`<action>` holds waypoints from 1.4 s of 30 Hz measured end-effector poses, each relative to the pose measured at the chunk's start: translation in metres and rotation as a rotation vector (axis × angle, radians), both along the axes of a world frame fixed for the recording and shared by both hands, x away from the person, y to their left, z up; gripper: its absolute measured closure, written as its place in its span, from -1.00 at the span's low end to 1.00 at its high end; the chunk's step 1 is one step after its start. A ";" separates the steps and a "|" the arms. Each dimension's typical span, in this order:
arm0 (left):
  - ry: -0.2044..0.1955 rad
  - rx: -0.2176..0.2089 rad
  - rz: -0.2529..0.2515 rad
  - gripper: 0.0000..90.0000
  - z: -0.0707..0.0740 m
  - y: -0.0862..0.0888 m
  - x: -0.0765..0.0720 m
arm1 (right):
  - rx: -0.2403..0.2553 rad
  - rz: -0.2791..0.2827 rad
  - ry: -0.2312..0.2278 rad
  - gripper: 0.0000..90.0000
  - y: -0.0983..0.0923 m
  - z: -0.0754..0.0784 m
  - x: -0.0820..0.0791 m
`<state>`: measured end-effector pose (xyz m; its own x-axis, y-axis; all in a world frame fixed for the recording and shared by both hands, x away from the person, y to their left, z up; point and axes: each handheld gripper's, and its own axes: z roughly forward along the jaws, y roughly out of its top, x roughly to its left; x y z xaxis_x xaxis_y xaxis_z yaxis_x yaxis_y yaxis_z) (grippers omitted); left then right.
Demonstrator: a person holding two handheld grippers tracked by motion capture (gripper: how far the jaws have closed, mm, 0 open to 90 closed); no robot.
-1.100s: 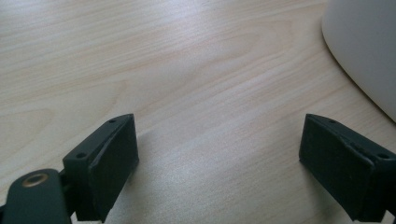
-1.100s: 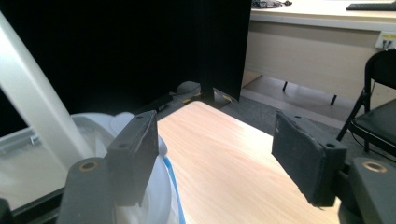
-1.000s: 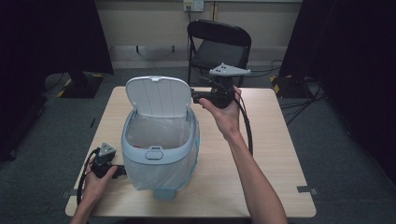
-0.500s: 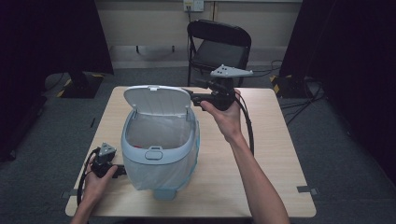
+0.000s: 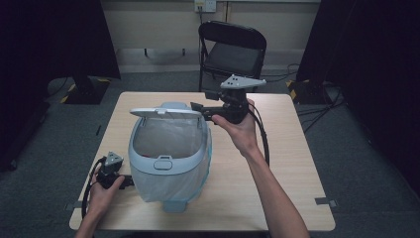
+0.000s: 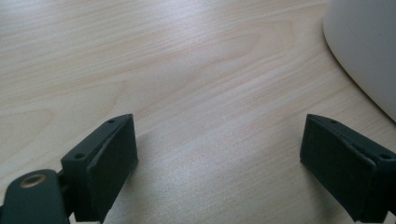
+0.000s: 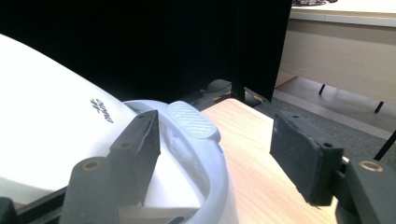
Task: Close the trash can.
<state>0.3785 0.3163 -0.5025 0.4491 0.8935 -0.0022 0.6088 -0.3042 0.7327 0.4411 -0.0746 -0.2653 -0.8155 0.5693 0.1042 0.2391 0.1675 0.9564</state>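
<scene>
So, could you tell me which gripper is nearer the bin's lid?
Right. The right gripper is at the lid's right edge; the left gripper rests low on the table beside the bin's base.

Occlusion / crop notes
Bin [image 5: 168,163] interior mostly hidden under half-lowered lid [image 5: 166,112]; bin body cut off at right edge in left gripper view.

We find one small dark printed word on the white lid [image 7: 56,140] of the bin, too small and slanted to read.
</scene>
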 end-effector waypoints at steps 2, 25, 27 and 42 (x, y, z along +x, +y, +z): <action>-0.001 0.001 0.000 -0.77 0.000 0.000 0.000 | -0.003 0.007 0.000 -0.28 0.000 0.000 -0.002; -0.002 0.000 0.004 -0.77 0.000 0.000 0.000 | -0.023 0.037 0.045 -0.33 0.011 -0.006 -0.027; -0.003 0.004 0.004 -0.77 0.000 0.000 0.000 | -0.023 0.051 0.054 -0.33 0.012 -0.007 -0.029; -0.002 0.000 0.003 -0.77 0.000 0.000 0.000 | -0.085 0.110 0.020 -0.67 0.043 -0.017 -0.059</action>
<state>0.3782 0.3160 -0.5026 0.4460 0.8950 -0.0017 0.6087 -0.3019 0.7337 0.3826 -0.0313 -0.2825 -0.8719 0.4838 0.0758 0.2332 0.2742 0.9330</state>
